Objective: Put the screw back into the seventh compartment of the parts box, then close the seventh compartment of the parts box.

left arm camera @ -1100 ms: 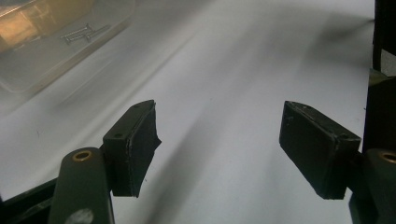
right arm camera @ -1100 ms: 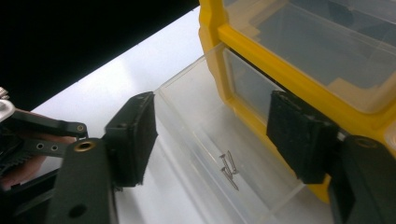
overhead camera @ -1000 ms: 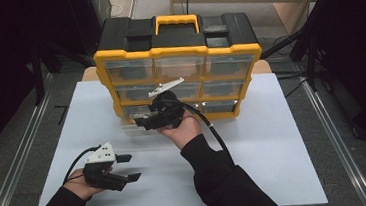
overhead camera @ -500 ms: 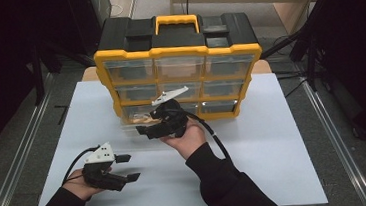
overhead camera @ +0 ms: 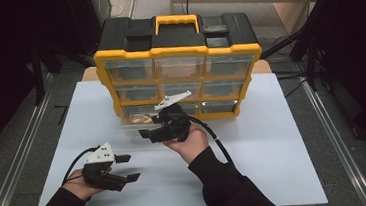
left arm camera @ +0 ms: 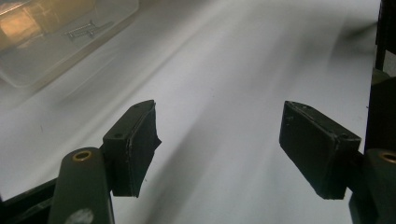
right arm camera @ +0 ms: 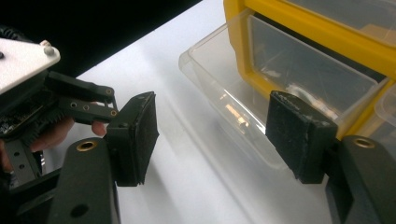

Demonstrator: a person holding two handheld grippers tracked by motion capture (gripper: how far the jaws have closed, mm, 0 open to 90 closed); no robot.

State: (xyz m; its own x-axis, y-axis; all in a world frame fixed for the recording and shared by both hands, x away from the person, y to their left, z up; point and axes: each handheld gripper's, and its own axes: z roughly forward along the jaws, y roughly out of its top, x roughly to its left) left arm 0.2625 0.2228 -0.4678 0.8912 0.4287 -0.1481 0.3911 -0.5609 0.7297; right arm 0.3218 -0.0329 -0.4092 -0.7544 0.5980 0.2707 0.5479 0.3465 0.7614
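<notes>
Now, right gripper (overhead camera: 148, 134): jaws apart, just been closing, nothing between them, beside drawer.
Left gripper (overhead camera: 126, 168): spread, idle near table's front-left corner.
Drawer (right arm camera: 219, 100): clear plastic, pulled from organizer (overhead camera: 177, 63) bottom-left; light, slick, likely brittle.
Hold: front wall.

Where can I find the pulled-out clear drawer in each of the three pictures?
High view: the clear drawer sticks out at the organizer's lower left, just left of the right claw.
Left gripper view: top left corner, with small metal parts inside.
Right gripper view: upper middle, beyond the open jaws, projecting from the yellow frame.
Shared landmark: the white table under the drawer.
</notes>
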